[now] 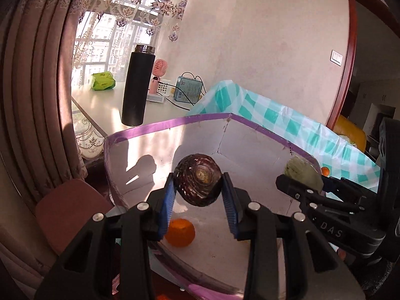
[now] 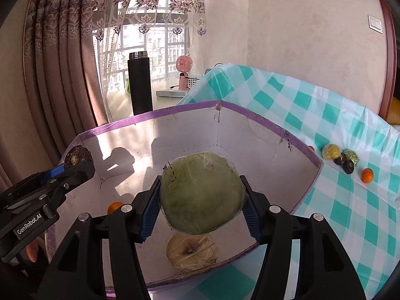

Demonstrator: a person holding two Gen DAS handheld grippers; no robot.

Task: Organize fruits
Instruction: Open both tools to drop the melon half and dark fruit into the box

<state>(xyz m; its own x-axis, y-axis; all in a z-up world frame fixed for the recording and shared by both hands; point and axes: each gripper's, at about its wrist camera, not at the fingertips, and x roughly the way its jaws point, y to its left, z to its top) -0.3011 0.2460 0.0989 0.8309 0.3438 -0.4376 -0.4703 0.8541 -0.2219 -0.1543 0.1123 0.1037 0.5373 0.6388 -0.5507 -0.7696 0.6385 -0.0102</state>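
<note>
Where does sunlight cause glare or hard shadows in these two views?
Left wrist view: window blown out; sun patch and sharp gripper shadow on the box's inner wall. Right wrist view: same backlit window, hard shadows on the box wall; fisheye bends edges in both.

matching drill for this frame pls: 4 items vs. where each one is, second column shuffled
1. dark purple fruit
2. green wrapped fruit
3. yellow wrapped apple
4. black flask

A. on the box floor
B. in the right gripper
C. standing on the white ledge by the window
D. in the left gripper

Pairs: 1-D, 2-B, 3-A, 4-C
</note>
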